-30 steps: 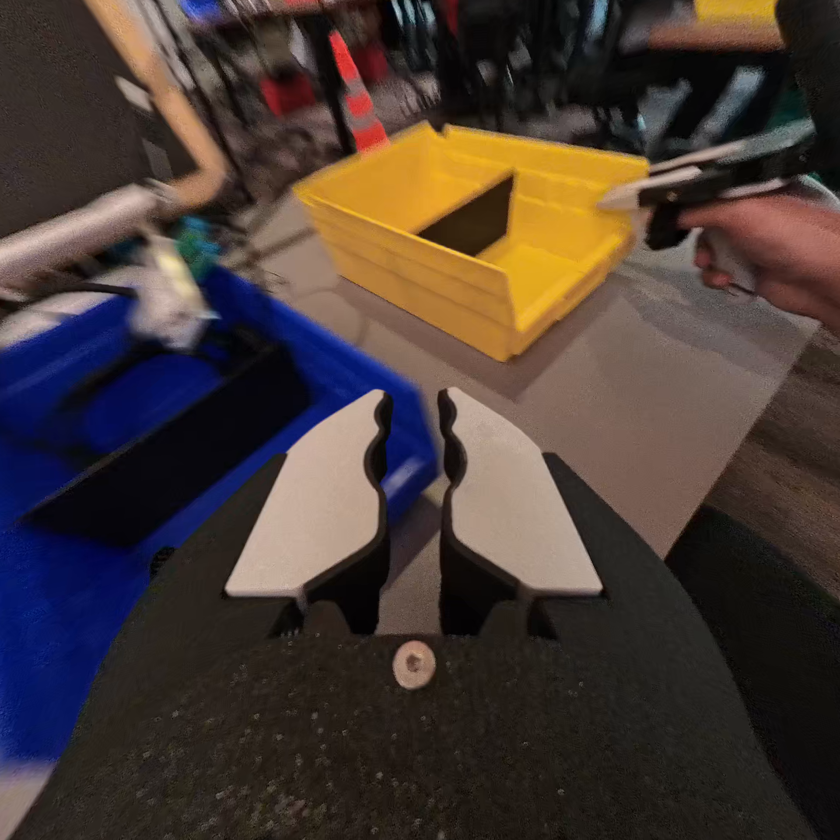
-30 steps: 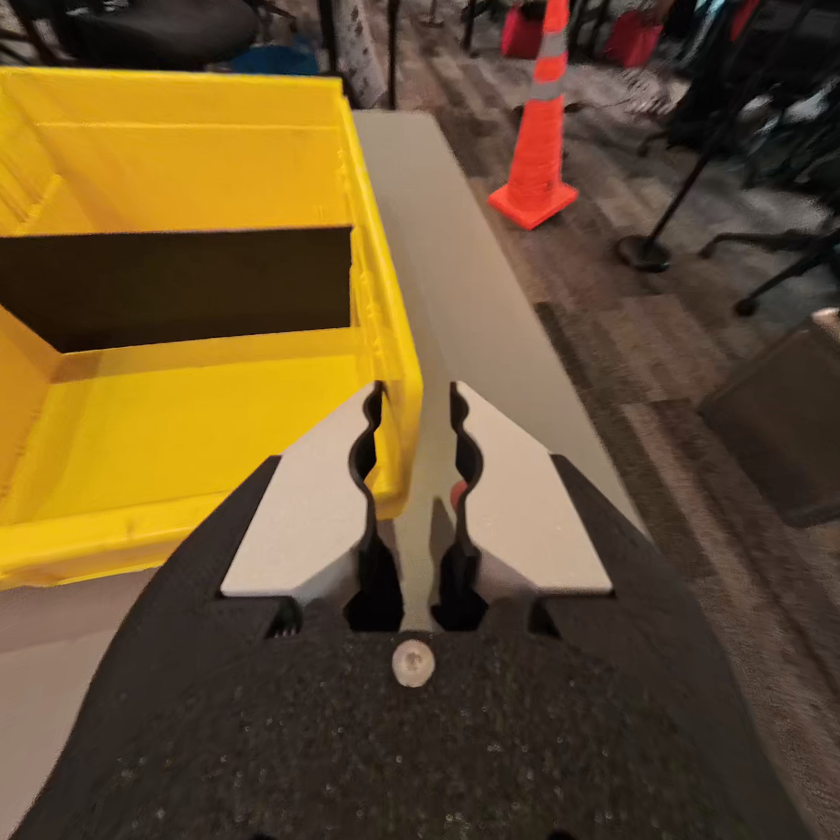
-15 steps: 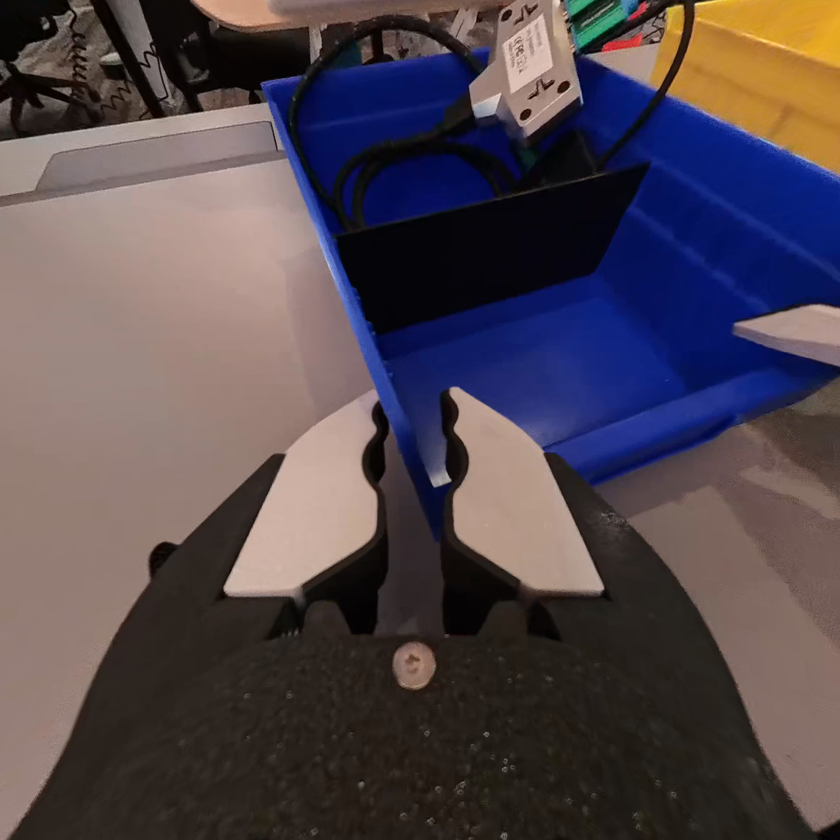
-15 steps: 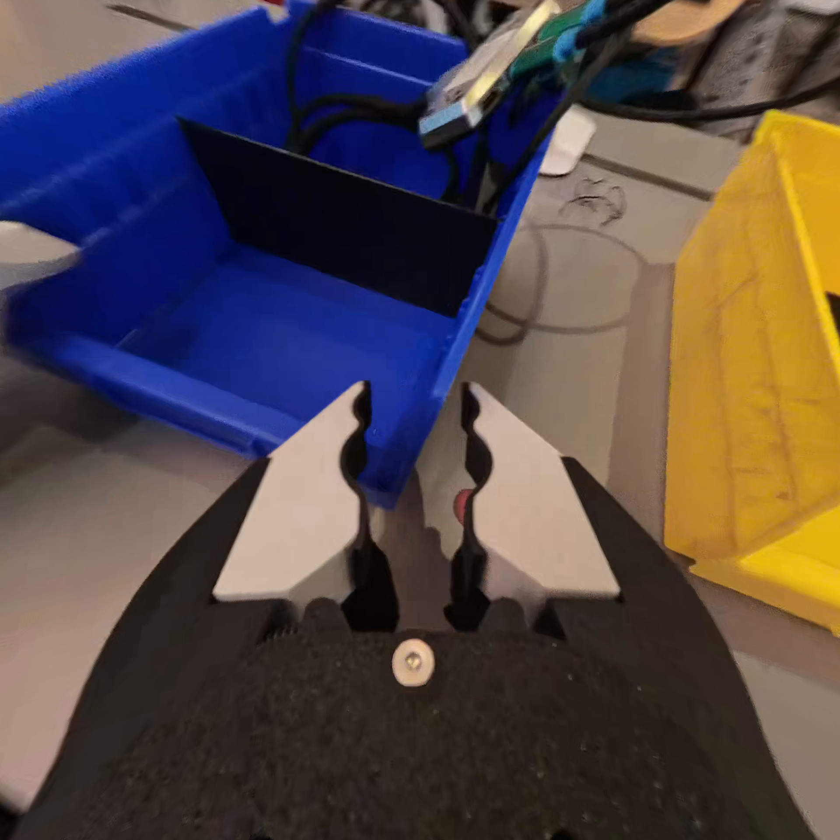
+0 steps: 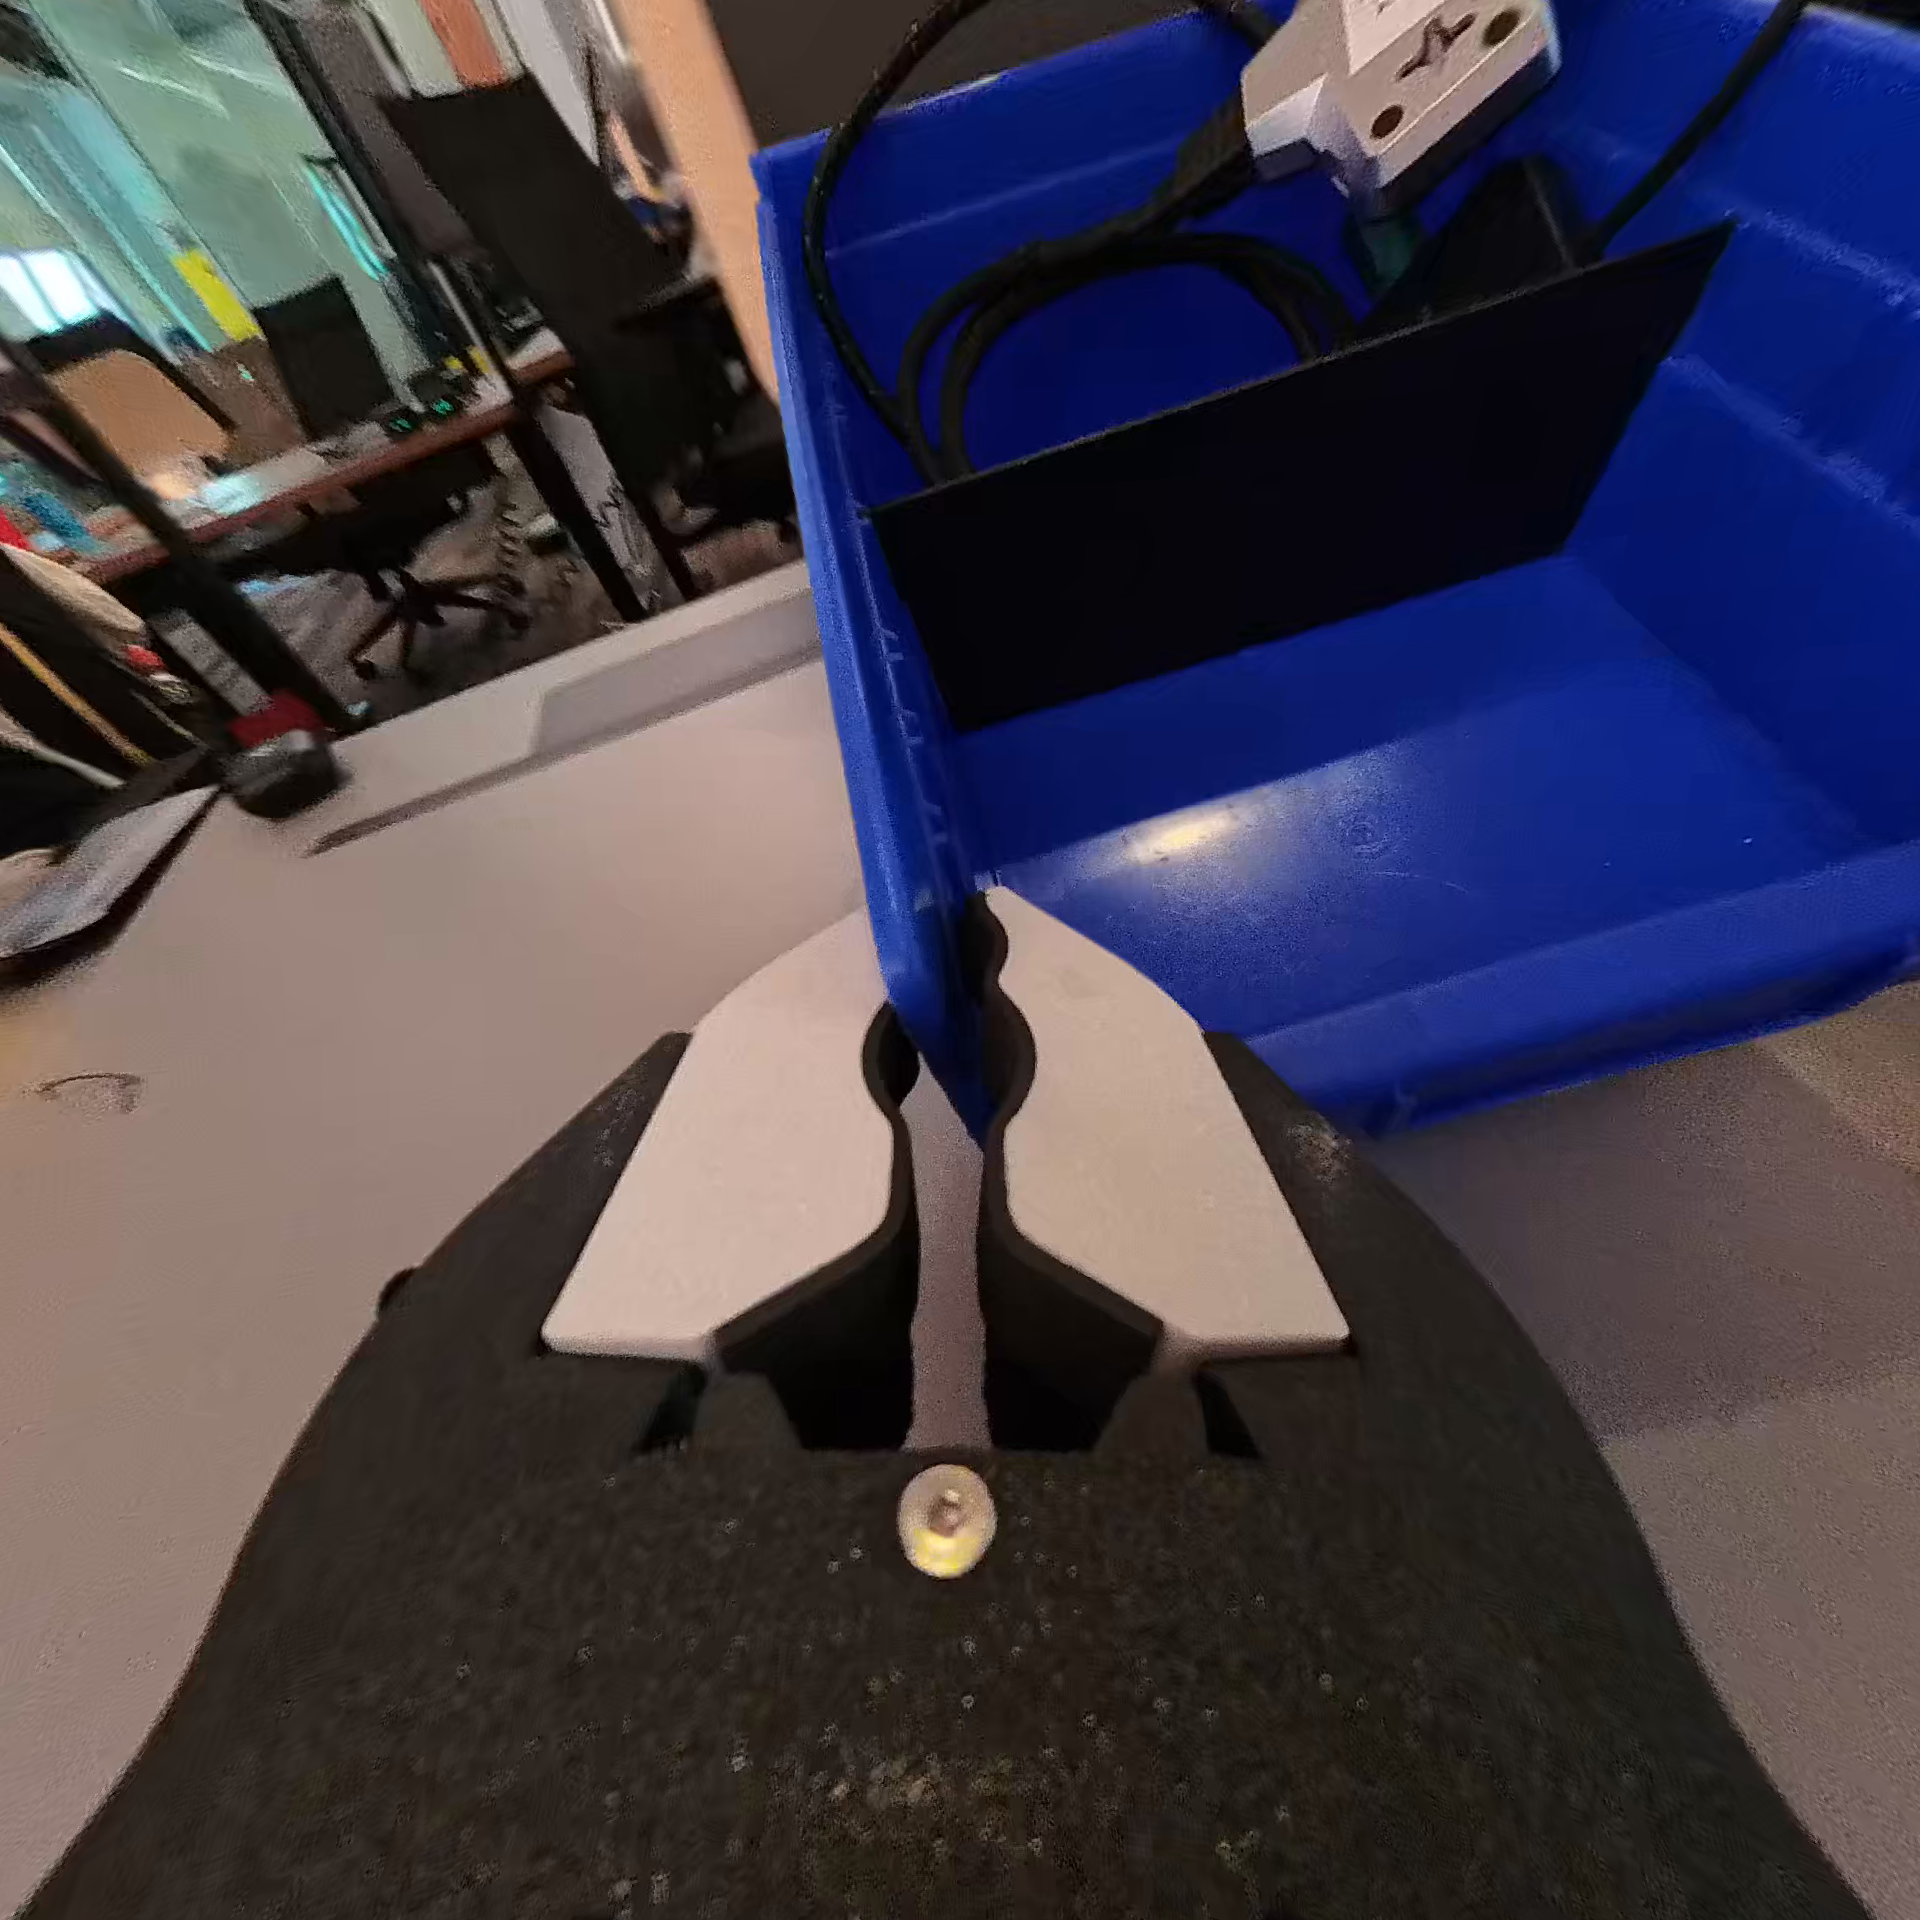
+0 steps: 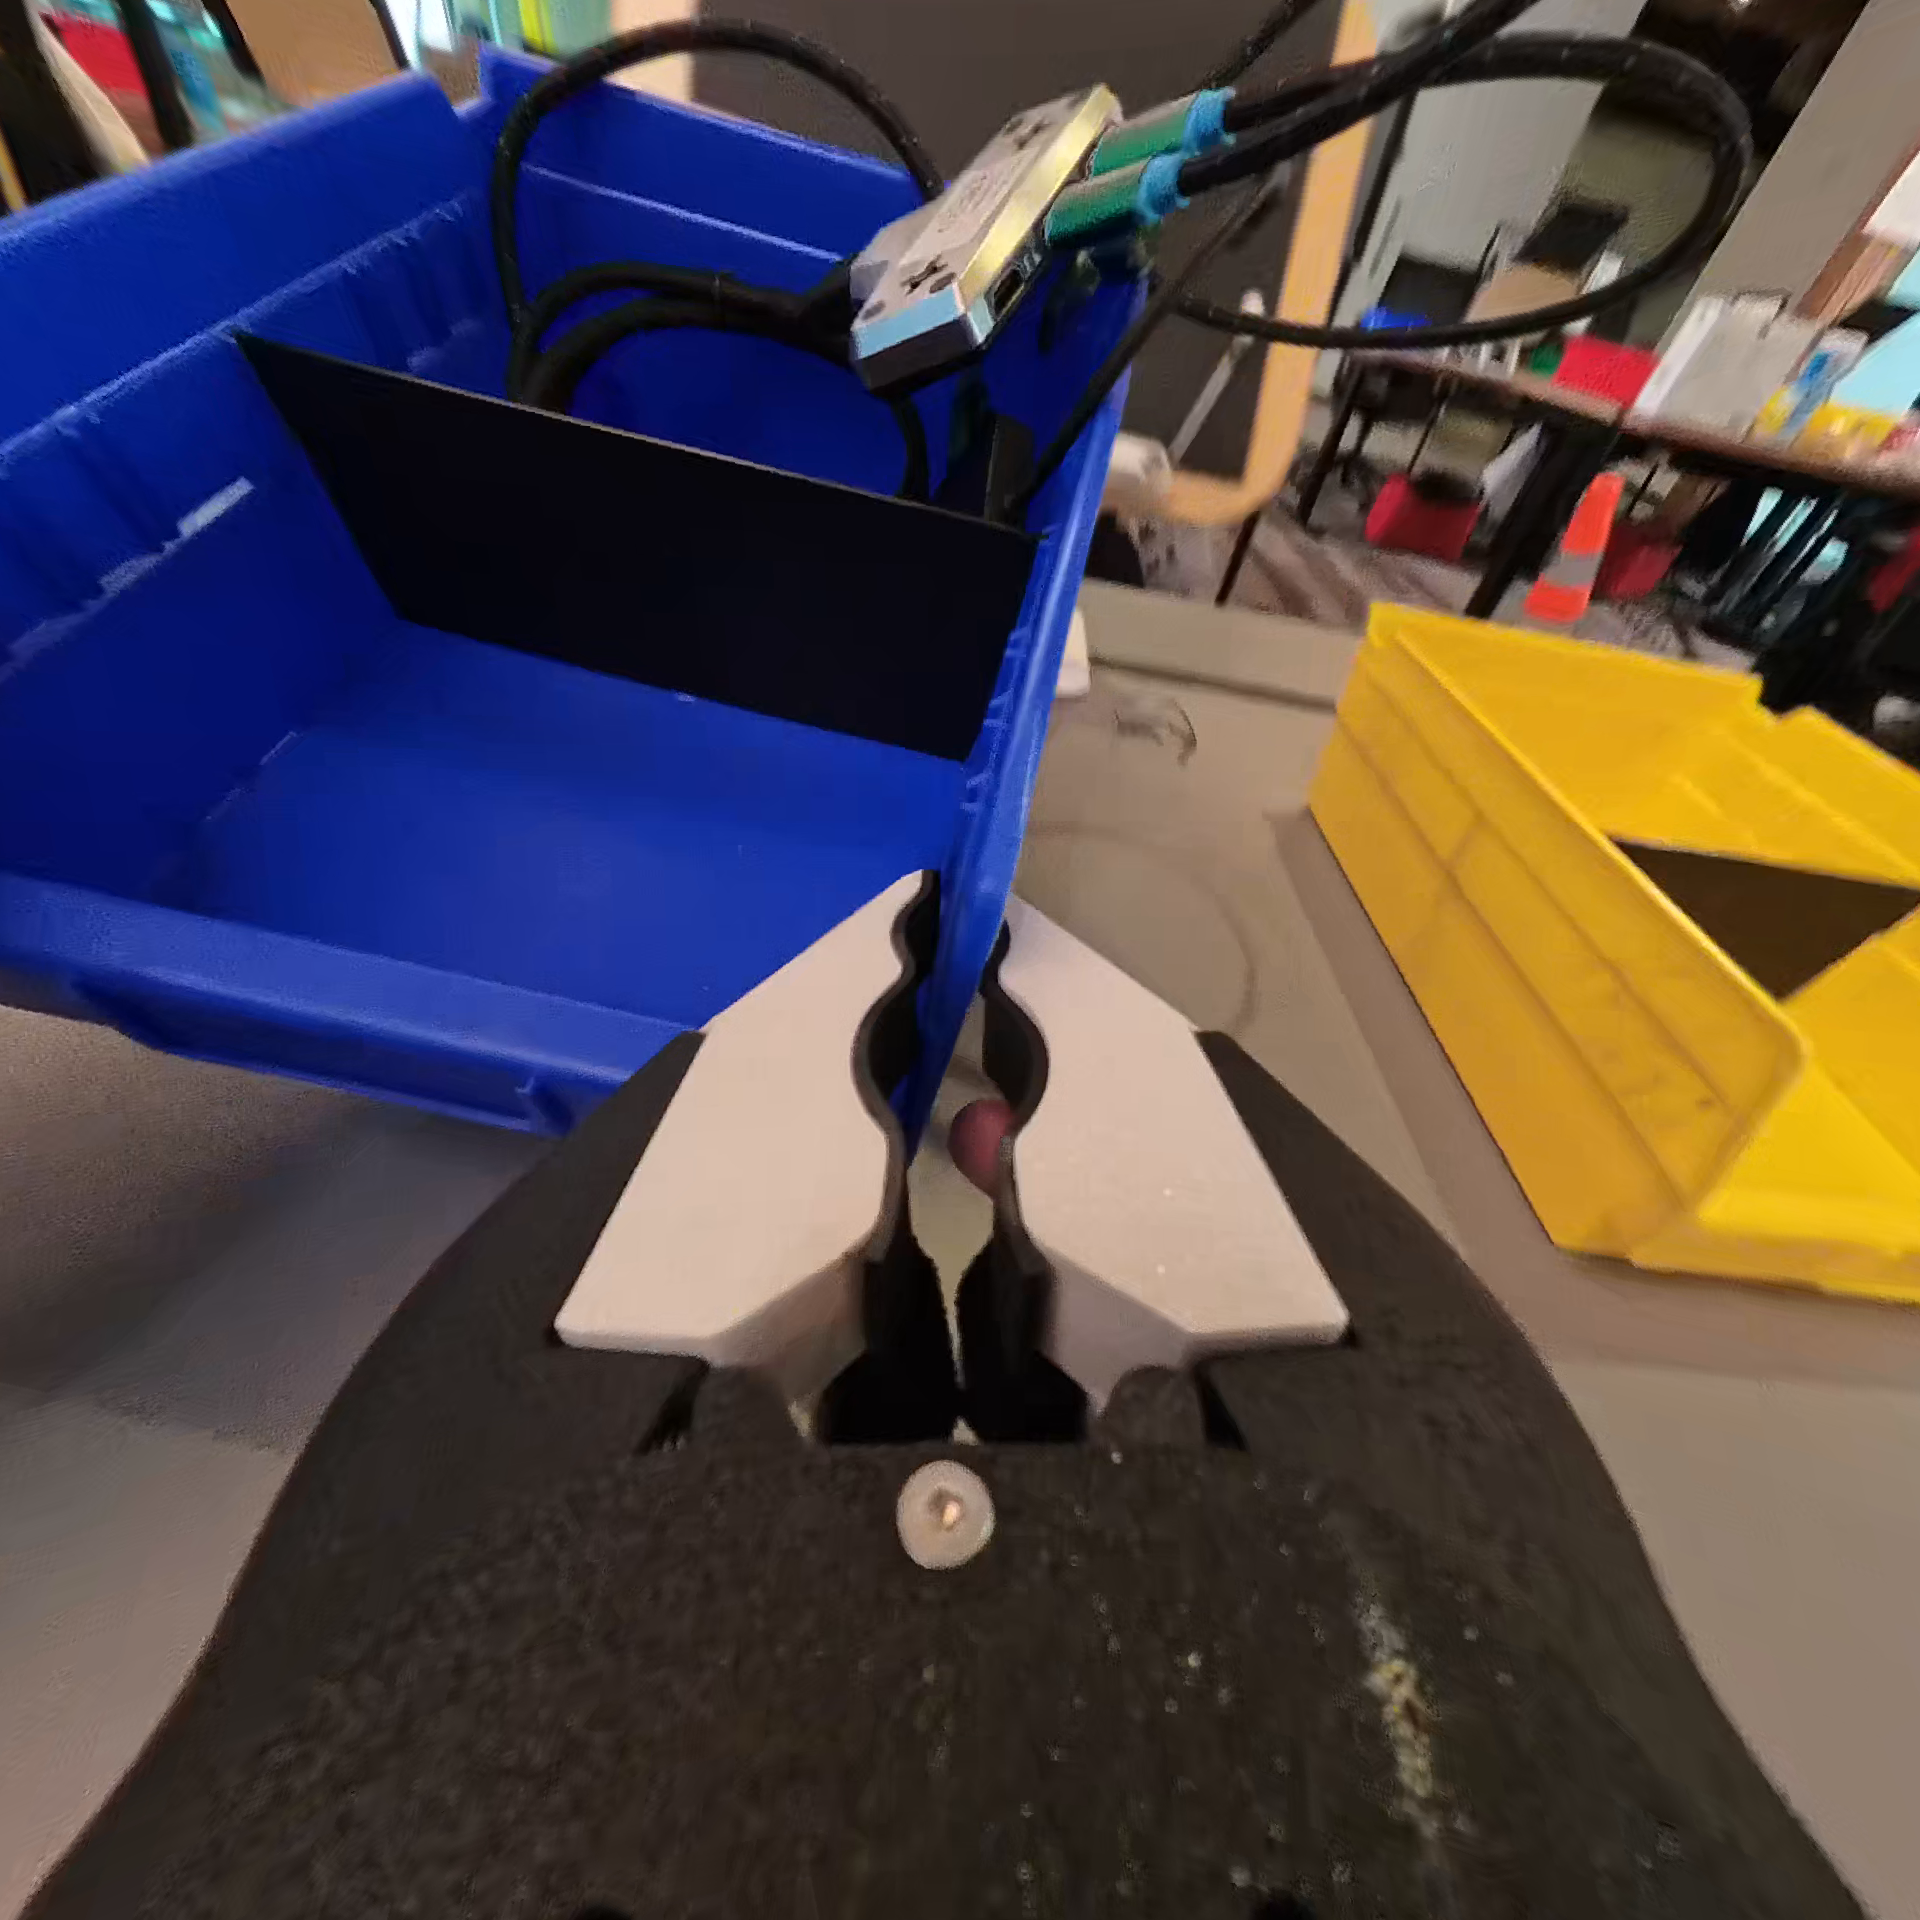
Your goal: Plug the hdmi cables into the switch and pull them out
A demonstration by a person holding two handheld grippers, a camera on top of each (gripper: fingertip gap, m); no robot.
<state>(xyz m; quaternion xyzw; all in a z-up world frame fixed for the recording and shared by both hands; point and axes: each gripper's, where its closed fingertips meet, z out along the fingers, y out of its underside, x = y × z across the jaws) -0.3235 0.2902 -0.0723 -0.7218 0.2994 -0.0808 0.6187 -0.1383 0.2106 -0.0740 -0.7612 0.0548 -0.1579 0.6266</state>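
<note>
Left wrist view: the left claw [image 5: 951,997] is closed on the left side wall of the blue bin [image 5: 1455,987], near its front corner, with one finger inside the wall and one outside. Right wrist view: the right claw [image 6: 956,971] is closed likewise on the right side wall of the same bin [image 6: 312,997]. The bin appears tilted against the grey surface [image 5: 416,987], so it is probably being lifted or dragged by both walls.

Location of task items: the silver switch [image 6: 971,239] sits high in the rear compartment, behind the black divider [image 6: 665,592], leaning near the right wall. Two cables with green plugs [image 6: 1122,156] are seated in its far end and loop out over the rim. A third black cable [image 6: 634,301] runs from its near end and coils in the rear compartment. The front compartment holds nothing. A yellow bin [image 6: 1558,935] stands apart to the right.

Step in hand: positioning the bin, judged as preparation; no cable is gripped yet.

Next move:
1. Set the bin flat and release both walls.
2. Steady the switch body with one claw.
3. Grip one green plug by its housing, not the cord.
4. Pull straight along the port axis.
</note>
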